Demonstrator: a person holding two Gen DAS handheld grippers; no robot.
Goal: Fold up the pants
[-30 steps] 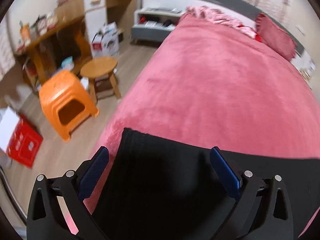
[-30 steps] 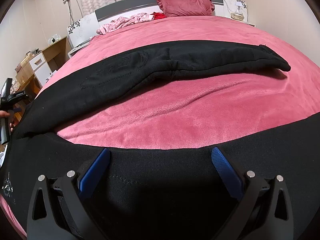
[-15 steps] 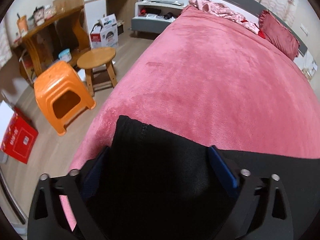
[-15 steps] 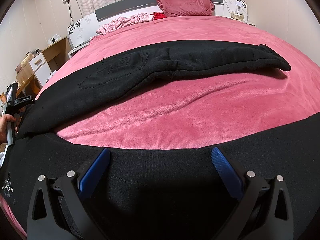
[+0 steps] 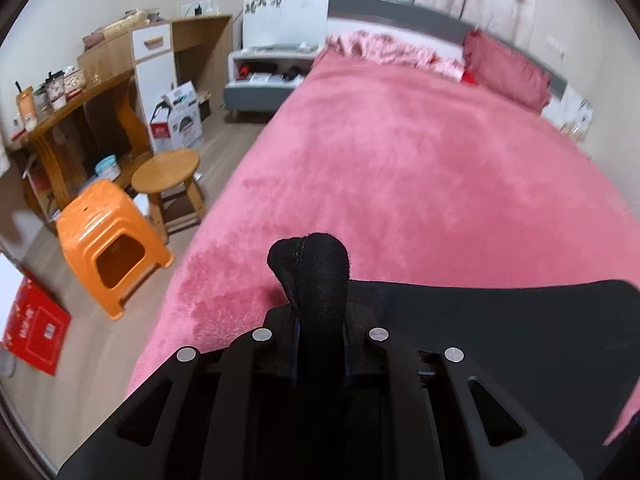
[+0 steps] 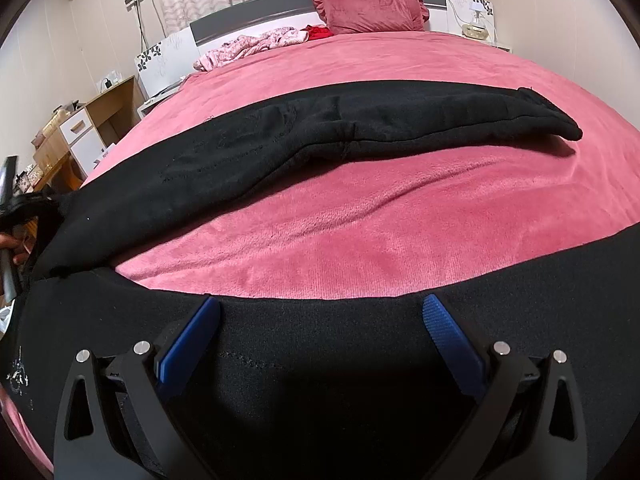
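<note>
Black pants (image 6: 360, 132) lie spread across the pink bed (image 6: 380, 224), one leg stretching to the far right and the other under my right gripper. In the left wrist view, the pants' corner (image 5: 316, 268) stands bunched up between the jaws of my left gripper (image 5: 320, 332), which are closing and pinch the fabric. My right gripper (image 6: 320, 332) is open, its blue pads (image 6: 192, 336) resting apart over the near leg's fabric. At the far left of the right wrist view, a hand (image 6: 12, 244) holds the left gripper at the pants' end.
Beside the bed stand an orange plastic stool (image 5: 108, 240), a round wooden stool (image 5: 168, 168) and a cluttered wooden desk (image 5: 80, 96). A red box (image 5: 36, 332) lies on the floor. A red pillow (image 6: 368, 10) and crumpled pink clothes (image 6: 256, 46) sit at the headboard.
My left gripper went from wide open over the pants' corner to pinched on it, and the fabric now stands bunched and lifted. The right gripper has not moved.
</note>
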